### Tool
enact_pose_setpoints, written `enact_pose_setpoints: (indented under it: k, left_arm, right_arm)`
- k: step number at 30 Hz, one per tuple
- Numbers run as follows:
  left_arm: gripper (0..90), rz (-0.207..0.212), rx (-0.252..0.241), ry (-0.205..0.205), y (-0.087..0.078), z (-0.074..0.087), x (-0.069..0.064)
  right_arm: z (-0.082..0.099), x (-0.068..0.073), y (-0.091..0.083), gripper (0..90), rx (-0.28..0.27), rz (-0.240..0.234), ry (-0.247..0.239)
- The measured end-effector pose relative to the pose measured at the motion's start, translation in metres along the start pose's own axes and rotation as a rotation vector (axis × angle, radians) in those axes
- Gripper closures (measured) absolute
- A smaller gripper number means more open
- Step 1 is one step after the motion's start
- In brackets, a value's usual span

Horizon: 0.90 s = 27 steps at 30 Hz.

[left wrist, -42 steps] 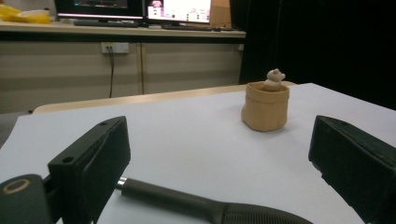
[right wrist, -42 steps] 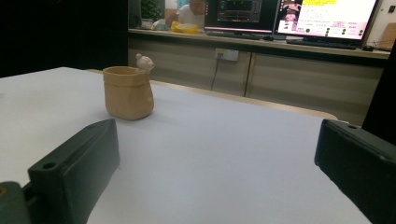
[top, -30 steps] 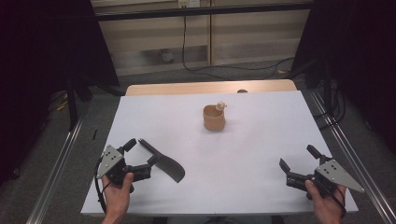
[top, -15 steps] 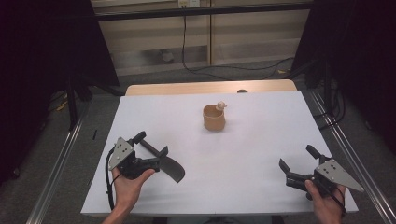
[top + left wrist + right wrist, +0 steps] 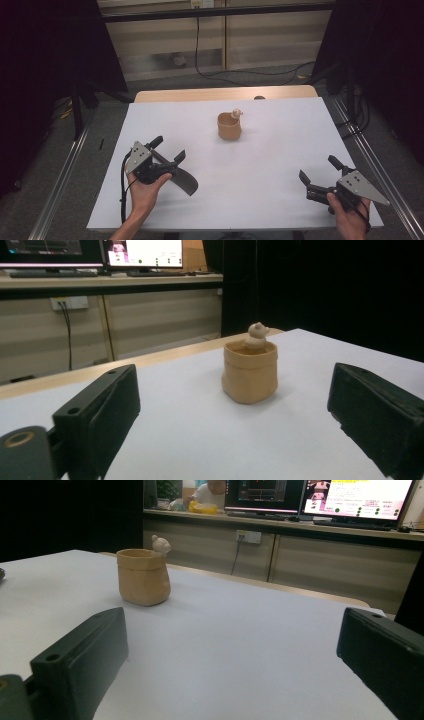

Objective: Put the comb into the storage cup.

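A: From above, where is the cup sitting?

B: The tan cup [image 5: 229, 126] is standing upright on the white table [image 5: 280, 150], a little beyond the middle, well apart from both claws. A small pale figure [image 5: 236, 113] is perching at its far rim.

A: And the left gripper [image 5: 169, 151]?

B: It is lying low near the table's left front, pointing toward the cup. Its jaws are standing wide with nothing between them, though they have just been closing a little. A dark curved piece [image 5: 186, 181] is showing just beside it on the table, and I cannot tell what it is.

A: What is its own camera adding?

B: The left gripper view is looking level across the table, so the cup [image 5: 250, 372] is appearing between the two black jaws but far ahead of them. The figure [image 5: 257, 335] is showing a rounded head there. Monitors [image 5: 142, 252] are glowing on a desk behind.

A: The right gripper [image 5: 321, 176]?

B: It is resting near the right front corner, jaws spread wide and holding nothing. Its camera is catching the cup [image 5: 143, 576] off to the left, with the figure [image 5: 160, 544] peeking over the rim, and more screens [image 5: 361, 500] behind.
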<state>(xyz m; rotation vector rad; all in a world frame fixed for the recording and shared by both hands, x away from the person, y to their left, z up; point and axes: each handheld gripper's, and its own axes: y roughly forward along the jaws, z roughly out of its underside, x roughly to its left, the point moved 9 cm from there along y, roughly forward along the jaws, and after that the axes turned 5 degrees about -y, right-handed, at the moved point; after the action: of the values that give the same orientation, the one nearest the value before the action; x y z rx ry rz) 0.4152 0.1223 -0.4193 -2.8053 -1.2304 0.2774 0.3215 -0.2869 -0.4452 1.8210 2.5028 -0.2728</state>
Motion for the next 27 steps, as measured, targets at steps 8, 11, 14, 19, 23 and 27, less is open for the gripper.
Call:
enact_pose_setpoints:
  k: [8, 11, 14, 19, 23, 27]
  left_arm:
    - [29.1, 0.032, 0.008, -0.002, -0.004, 0.003, -0.003]
    - [36.2, 0.059, 0.015, -0.008, -0.003, 0.004, -0.006]
    - [44.9, 0.096, 0.026, -0.016, -0.003, 0.004, -0.01]
    - [58.3, 0.104, 0.033, -0.01, -0.003, 0.003, -0.011]
    - [72.7, 0.138, 0.039, -0.014, -0.002, 0.004, -0.015]
    - [81.1, 0.166, 0.042, -0.019, 0.0, 0.005, -0.015]
  right_arm:
    - [0.0, 0.001, 0.001, 0.0, 0.001, -0.004, 0.007]
    - [0.0, 0.001, 0.001, 0.0, 0.001, -0.003, 0.008]
    - [0.0, 0.001, 0.001, 0.0, 0.001, -0.003, 0.007]
    - [0.0, 0.001, 0.001, 0.0, 0.001, -0.004, 0.006]
    - [0.001, 0.001, 0.001, 0.0, 0.006, -0.004, 0.007]
    - [0.001, 0.001, 0.001, 0.0, 0.005, -0.008, 0.004]
